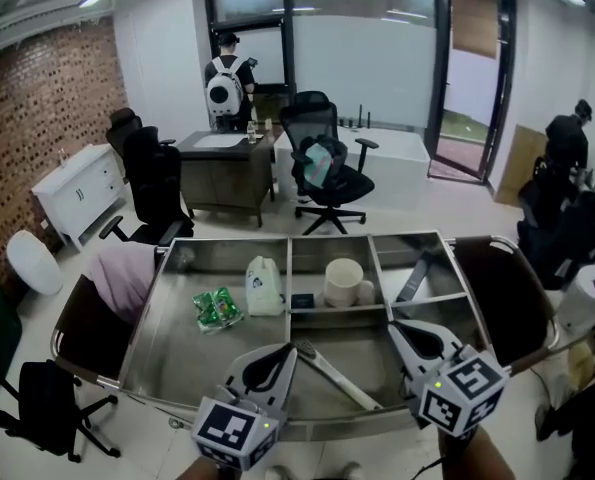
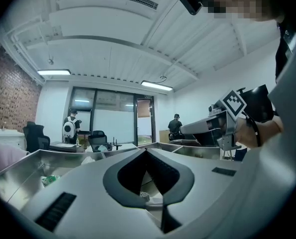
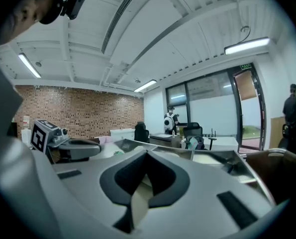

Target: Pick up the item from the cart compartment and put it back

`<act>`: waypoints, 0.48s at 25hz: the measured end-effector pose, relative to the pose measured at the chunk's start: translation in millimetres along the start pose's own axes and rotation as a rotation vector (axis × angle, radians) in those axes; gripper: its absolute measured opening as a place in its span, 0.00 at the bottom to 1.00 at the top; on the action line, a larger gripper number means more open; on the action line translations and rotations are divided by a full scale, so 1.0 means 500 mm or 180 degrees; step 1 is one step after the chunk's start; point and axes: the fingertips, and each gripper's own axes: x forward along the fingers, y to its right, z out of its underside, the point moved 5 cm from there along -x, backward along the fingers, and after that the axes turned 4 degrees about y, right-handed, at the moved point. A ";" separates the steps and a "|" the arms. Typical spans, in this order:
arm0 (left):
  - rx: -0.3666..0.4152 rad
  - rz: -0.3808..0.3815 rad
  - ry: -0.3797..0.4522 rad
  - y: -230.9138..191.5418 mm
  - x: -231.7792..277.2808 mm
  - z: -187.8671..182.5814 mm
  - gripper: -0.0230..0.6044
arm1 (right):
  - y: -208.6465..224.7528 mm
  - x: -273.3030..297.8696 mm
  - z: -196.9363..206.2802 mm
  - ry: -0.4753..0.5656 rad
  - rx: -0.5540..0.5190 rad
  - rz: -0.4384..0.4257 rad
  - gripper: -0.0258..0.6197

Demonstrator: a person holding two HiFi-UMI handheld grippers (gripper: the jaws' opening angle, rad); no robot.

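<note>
Holding both grippers closed and empty at the near rim of the cart [image 1: 227, 240].

We read the left gripper [image 1: 290, 352] as jaws together with nothing between them. The right gripper [image 1: 397, 328] is the same: tips meeting, nothing pinched. Nearest item is one long pale metal utensil [image 1: 332, 373], lying diagonally in the front middle compartment between the two grippers; it does not appear to touch either. We can't tell which item is the task's, so here is the full count, one of each, six loose items in all. In the big left compartment are a green packet [image 1: 216, 309] lying flat and a white bottle [image 1: 264, 286] upright just beside it. In the middle back compartment are a white mug [image 1: 346, 282], upright with its handle to the right, and a small dark box [image 1: 302, 300]. In the right back compartment a dark flat tool [image 1: 414, 278] lies at a slant.
</note>
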 end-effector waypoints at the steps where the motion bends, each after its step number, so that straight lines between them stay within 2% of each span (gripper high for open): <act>1: 0.0000 0.0010 -0.0007 0.004 -0.003 0.001 0.04 | -0.007 -0.009 0.004 -0.0012 0.0014 -0.0007 0.06; 5: 0.0002 0.0064 -0.0036 0.024 -0.012 0.005 0.04 | -0.031 -0.043 0.025 -0.0071 0.0014 -0.0004 0.06; 12: 0.0020 0.0089 -0.0057 0.042 -0.037 0.011 0.04 | -0.040 -0.068 0.108 -0.0194 0.0194 0.0055 0.06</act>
